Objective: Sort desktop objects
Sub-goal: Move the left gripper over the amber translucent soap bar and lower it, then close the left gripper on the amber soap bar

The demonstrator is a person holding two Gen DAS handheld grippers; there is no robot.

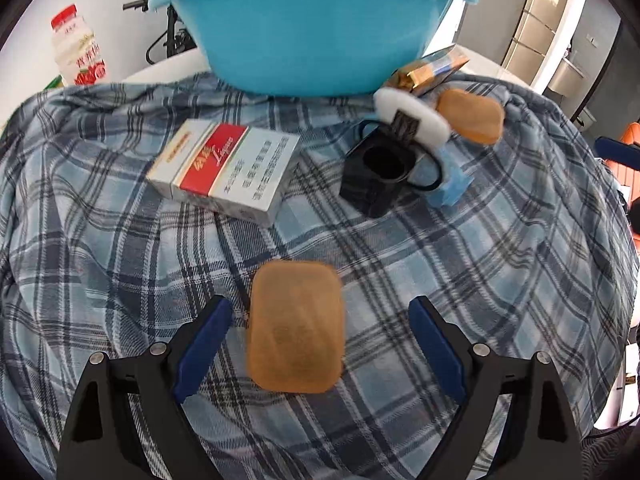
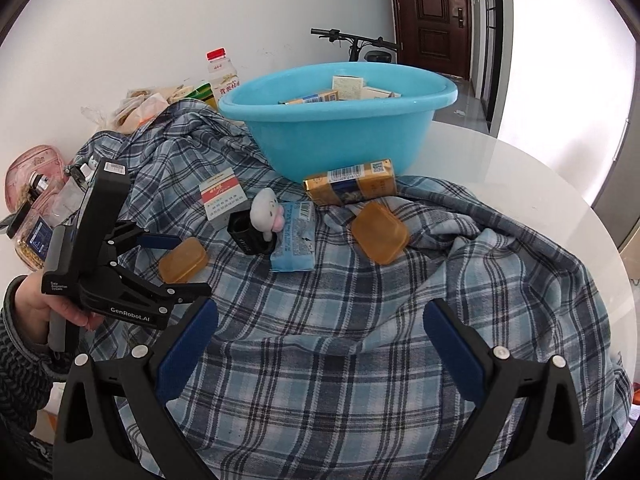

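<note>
An amber soap bar lies on the plaid cloth between the open fingers of my left gripper, untouched. The right wrist view shows the same bar and the left gripper at the left. My right gripper is open and empty over the cloth. A second amber bar, a gold box, a blue packet, a black cup with a plush toy and a red-white box lie before the blue basin.
The basin holds several boxes. A red-capped drink bottle, bags and a pink pouch sit at the table's left. The bare white tabletop shows at the right. A bicycle and a door stand behind.
</note>
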